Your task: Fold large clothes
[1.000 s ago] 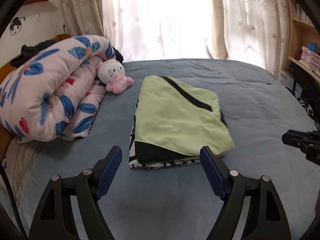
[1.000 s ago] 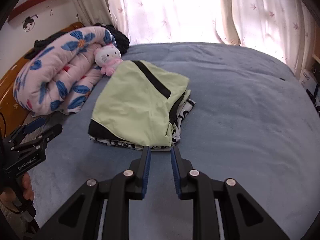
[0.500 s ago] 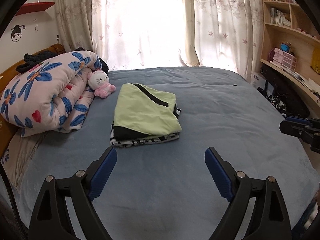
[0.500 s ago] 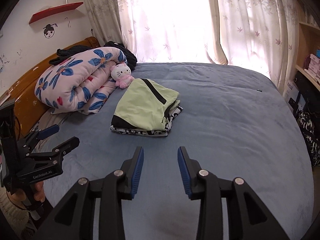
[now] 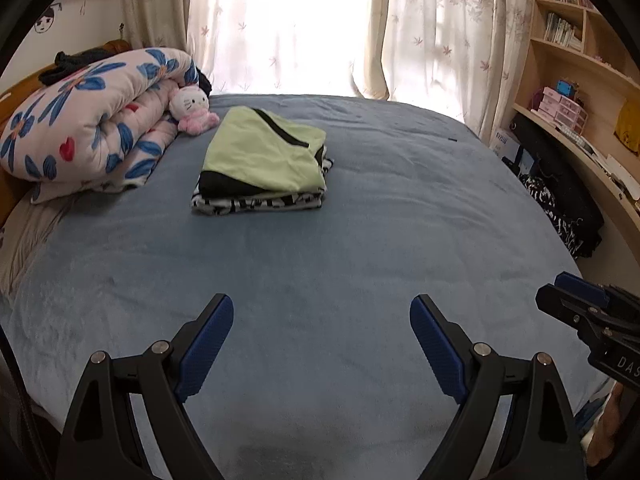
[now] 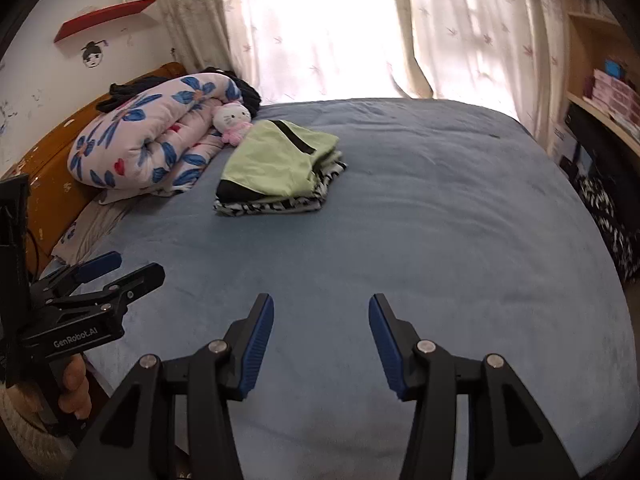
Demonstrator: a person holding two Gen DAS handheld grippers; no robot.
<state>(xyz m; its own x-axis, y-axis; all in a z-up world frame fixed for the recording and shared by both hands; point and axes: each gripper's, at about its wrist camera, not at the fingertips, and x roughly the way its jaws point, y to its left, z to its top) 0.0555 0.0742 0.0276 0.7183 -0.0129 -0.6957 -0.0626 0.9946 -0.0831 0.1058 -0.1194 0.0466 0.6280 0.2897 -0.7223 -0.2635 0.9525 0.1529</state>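
Folded clothes (image 5: 262,164), green piece on top of a black-and-white one, lie toward the far-left corner of the bed (image 5: 360,240), just beside the flowered quilt (image 5: 88,132) and plush cat (image 5: 192,110). Stack's long axis runs away toward the window. Left claw (image 5: 321,344) spread, empty, at the near edge. Right claw (image 6: 321,344) spread, empty, alongside. Stack well apart from both, ahead and left; left claw looks slightly nearer. Folding looks finished.

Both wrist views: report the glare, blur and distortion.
Left wrist view: the window behind the curtains is blown out white, fisheye bends the bookshelf and the bed, folded clothes sharp. Right wrist view: same window glare, curtains and shelf edge smeared by blur, dark vignette in the corners.
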